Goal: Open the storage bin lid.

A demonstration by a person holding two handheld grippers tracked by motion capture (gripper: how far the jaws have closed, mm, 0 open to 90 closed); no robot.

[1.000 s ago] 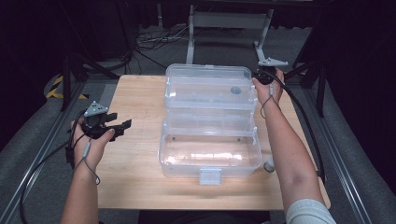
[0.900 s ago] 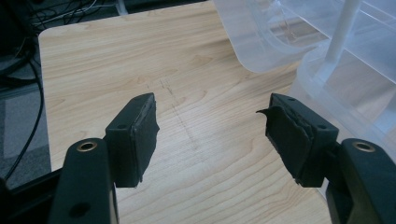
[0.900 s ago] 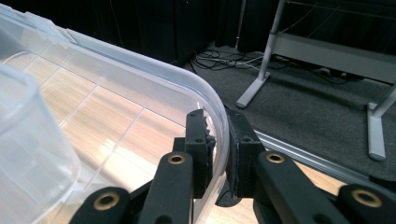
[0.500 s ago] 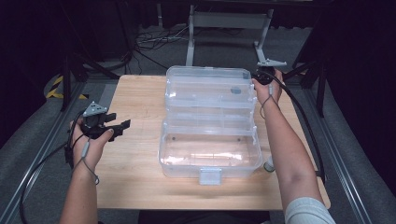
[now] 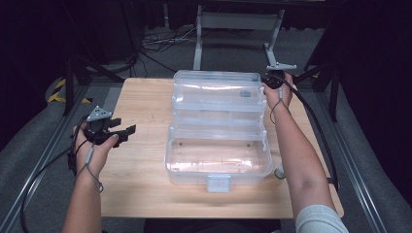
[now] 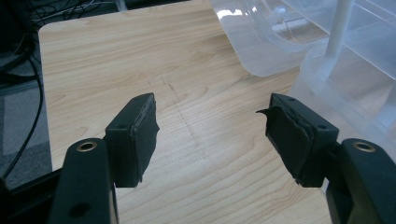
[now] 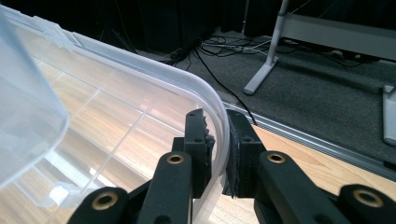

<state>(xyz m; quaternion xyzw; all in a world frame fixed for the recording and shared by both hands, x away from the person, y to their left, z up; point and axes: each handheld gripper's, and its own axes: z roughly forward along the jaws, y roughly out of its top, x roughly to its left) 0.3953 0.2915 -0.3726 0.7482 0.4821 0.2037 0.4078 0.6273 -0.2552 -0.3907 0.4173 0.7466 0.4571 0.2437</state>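
A clear plastic box sits open in the middle of the table, its lid thrown back toward the far edge and its latch facing the person. The right gripper is at the lid's far right corner, and in the right gripper view its jaws are pinched on the lid's curved rim, one pad inside and one outside (the plastic is squeezed right between them). The left gripper hovers over bare wood well to the left of the box, jaws spread wide with nothing between them; in the left gripper view the box's rounded corner lies ahead and off to the right. Cables lie on the floor beyond the table.
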